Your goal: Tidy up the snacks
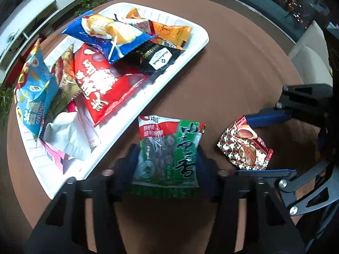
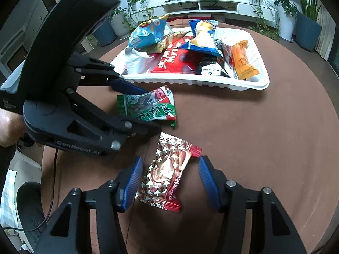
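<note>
A green seaweed-style snack packet (image 1: 167, 148) lies on the round brown table (image 1: 233, 74) just outside the white tray (image 1: 197, 48). My left gripper (image 1: 167, 165) straddles it, both pads pressing on its sides; the right wrist view shows that left gripper (image 2: 151, 110) shut on the green packet (image 2: 148, 108). A red-and-silver candy packet (image 2: 167, 173) lies flat between the blue pads of my right gripper (image 2: 169, 182), with a gap on its right side. In the left wrist view, the right gripper (image 1: 243, 145) brackets that candy packet (image 1: 245, 146).
The tray (image 2: 190, 82) holds several snack bags: blue, red, black, orange, white. A person's hand (image 2: 8, 127) holds the left gripper. Past the table stand a white low cabinet (image 2: 211, 6), potted plants (image 2: 305, 21) and a pale chair (image 1: 307, 59).
</note>
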A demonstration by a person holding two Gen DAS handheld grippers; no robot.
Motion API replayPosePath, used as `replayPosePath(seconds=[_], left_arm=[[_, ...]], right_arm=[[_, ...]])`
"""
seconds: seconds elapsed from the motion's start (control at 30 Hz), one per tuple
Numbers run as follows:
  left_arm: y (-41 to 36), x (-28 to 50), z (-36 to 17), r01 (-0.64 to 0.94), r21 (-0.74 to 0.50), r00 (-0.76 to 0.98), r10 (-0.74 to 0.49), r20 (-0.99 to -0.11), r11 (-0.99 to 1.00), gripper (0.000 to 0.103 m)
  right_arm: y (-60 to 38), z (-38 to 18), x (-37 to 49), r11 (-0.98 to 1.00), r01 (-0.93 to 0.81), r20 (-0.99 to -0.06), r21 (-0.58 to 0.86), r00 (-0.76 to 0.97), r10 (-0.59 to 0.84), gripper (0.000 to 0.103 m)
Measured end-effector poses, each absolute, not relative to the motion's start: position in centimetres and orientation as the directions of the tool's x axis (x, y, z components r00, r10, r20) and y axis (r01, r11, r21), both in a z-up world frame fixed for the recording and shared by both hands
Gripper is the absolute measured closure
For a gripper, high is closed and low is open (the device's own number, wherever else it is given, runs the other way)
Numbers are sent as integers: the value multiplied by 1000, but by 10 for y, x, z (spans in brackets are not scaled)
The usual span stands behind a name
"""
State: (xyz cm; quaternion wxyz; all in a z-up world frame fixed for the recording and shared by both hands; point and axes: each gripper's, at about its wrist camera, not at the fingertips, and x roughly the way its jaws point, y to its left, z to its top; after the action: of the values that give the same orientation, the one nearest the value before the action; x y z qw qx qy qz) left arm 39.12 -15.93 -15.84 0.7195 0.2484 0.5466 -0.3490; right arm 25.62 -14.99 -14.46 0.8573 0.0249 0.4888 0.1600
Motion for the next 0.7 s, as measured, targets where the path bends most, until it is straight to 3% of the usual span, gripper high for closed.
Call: replayPosePath(seconds=[0.17, 0.33, 0.47, 0.7], left_arm=[[-155, 404, -152, 730, -27, 187, -237, -953, 683, 77], [-131, 397, -149, 669, -72, 207, -278, -938, 740, 81], [-104, 390, -147, 624, -99, 220, -295, -930, 775, 81], [-68, 367, -142, 536, -199, 247, -378, -892, 820, 81]], right_arm=[[-151, -144, 259, 946, -235, -828, 225, 466, 313, 50], [-144, -143, 262, 946, -243, -830, 217, 464, 309, 60], [-136, -144, 262, 946, -257, -841, 200, 450, 300, 84], [-137, -142, 253, 940, -258, -830, 222, 456, 321, 87]])
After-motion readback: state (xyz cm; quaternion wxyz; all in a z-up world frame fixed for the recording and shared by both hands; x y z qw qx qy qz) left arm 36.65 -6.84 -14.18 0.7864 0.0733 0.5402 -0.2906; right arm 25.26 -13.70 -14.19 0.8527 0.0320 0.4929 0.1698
